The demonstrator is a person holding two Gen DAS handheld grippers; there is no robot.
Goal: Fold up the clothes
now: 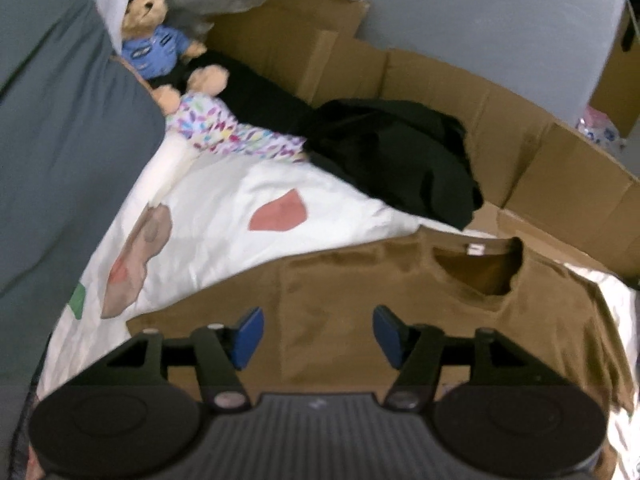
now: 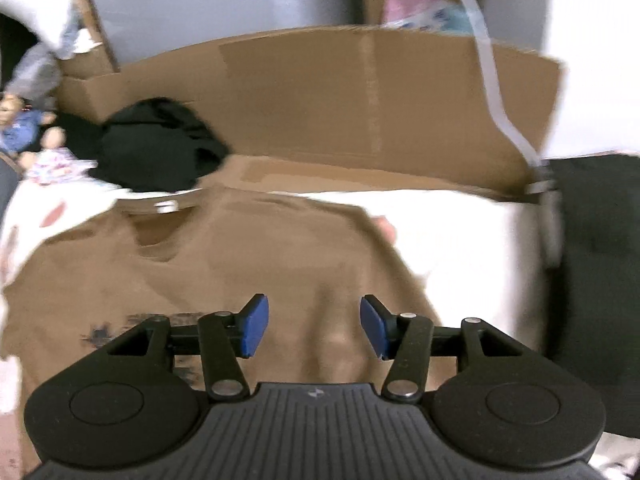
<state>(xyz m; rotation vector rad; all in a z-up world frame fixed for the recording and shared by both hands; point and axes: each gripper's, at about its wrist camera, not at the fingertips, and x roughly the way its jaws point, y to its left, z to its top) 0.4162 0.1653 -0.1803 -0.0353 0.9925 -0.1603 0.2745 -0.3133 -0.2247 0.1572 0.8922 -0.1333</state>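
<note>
A brown T-shirt (image 1: 360, 304) lies spread flat on a white sheet (image 1: 224, 216), its neck opening and white label toward the far side. My left gripper (image 1: 318, 334) hovers open over the shirt's left part, nothing between its blue pads. In the right wrist view the same brown T-shirt (image 2: 248, 264) fills the middle, with a dark print at its lower left. My right gripper (image 2: 314, 326) stands open above the shirt's right half, holding nothing.
A heap of black clothes (image 1: 400, 160) sits at the sheet's far edge against cardboard boxes (image 1: 460, 92). Two stuffed toys (image 1: 160, 40) lie at the far left beside a grey-green cushion (image 1: 60, 140). A dark surface (image 2: 592, 264) borders the sheet on the right.
</note>
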